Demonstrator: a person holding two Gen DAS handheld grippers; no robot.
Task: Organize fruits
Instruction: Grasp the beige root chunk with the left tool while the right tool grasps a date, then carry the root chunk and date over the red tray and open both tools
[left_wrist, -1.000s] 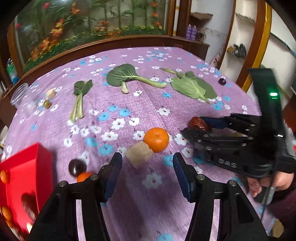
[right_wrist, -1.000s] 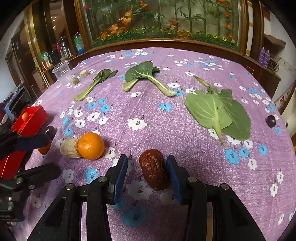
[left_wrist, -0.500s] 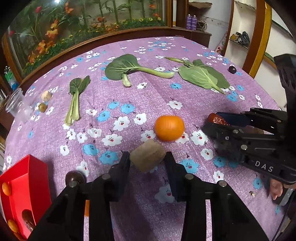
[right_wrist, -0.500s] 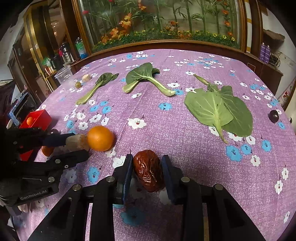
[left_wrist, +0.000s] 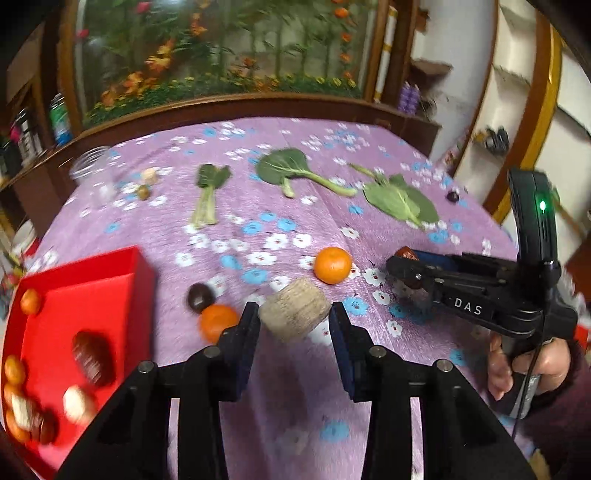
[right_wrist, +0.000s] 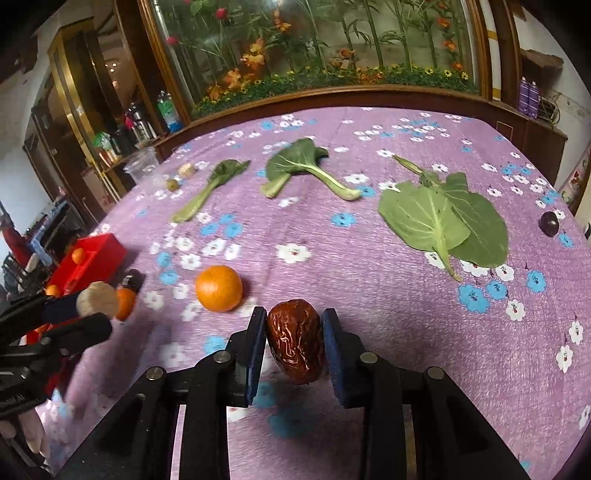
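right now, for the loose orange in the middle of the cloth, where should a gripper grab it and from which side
Probably across the widest middle of the orange, coming from above. It is round, so only a grip across its widest part holds well. It sits apart on the tablecloth, with open cloth on both sides for the fingers. Both grippers are full: the left gripper holds the tan piece, the right gripper the red date.

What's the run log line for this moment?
left gripper: shut on tan chunk | right gripper: shut on date | red box: partly filled
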